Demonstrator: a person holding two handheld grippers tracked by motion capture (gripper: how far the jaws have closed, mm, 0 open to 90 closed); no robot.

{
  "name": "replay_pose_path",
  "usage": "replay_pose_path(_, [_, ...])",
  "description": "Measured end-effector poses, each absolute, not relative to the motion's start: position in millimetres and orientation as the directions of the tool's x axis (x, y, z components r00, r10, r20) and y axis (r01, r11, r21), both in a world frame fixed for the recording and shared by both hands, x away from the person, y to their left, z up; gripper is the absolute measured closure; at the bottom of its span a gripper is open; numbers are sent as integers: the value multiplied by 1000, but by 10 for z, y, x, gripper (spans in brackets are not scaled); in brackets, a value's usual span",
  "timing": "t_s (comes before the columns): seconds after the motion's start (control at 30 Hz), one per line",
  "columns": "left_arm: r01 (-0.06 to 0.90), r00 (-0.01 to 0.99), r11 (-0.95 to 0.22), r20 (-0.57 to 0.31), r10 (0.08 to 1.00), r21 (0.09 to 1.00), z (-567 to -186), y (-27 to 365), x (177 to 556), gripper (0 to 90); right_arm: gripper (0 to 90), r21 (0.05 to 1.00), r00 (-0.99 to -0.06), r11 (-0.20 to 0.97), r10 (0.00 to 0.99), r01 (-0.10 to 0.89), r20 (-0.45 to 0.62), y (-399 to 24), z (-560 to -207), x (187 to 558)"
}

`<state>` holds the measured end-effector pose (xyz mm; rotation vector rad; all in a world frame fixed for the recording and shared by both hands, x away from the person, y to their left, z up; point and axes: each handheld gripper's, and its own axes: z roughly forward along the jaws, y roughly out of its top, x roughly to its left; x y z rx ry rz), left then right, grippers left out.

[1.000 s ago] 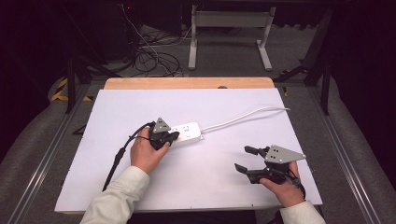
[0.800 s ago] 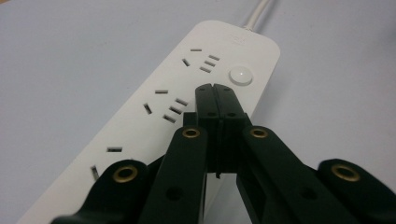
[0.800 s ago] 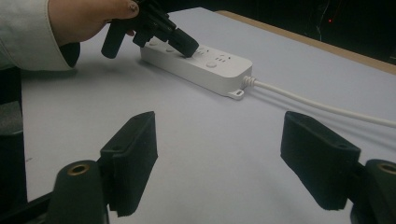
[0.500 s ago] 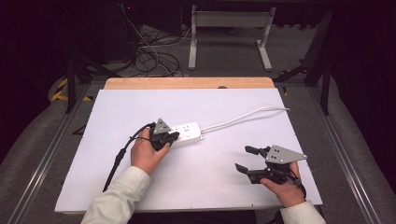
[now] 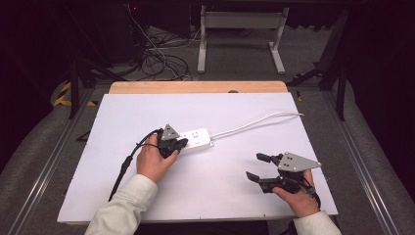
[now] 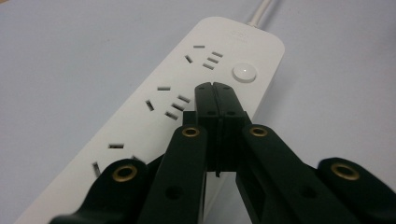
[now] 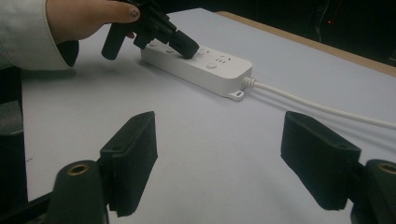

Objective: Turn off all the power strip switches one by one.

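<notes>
White power strip (image 5: 195,140) lies flat near centre of the white table (image 5: 122,122), its cord (image 5: 254,123) running off toward the far right. Left gripper (image 5: 172,145): jaws pressed together, empty, tips poised over the strip's top face near its round button (image 6: 244,73). Right gripper (image 5: 258,167): jaws wide apart, empty, well apart from the strip.

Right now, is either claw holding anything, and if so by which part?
Nothing is held. The left claw is shut with nothing between its jaws, its tip over the power strip near the button. The right claw is open over bare table.
</notes>
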<state>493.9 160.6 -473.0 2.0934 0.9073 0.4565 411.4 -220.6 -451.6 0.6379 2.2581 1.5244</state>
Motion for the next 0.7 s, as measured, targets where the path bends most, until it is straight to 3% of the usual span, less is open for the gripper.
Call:
replay_pose_path(0.43, [444,674,-457,48,737,771,-4719,1577,4923,900,275,929,-840,327,541,175,-32,-2199,-4517,4111])
replay_pose_path(0.6, [433,665,-429,40,746,793,-4699,1604,4918,900,275,931,-841,322,541,174,-30,-2209,-4518,4117])
replay_pose_path(0.7, [385,676,-344,-8,737,856,-4553,1601,4890,900,274,931,-839,319,544,178,-26,-2219,-4520,4126])
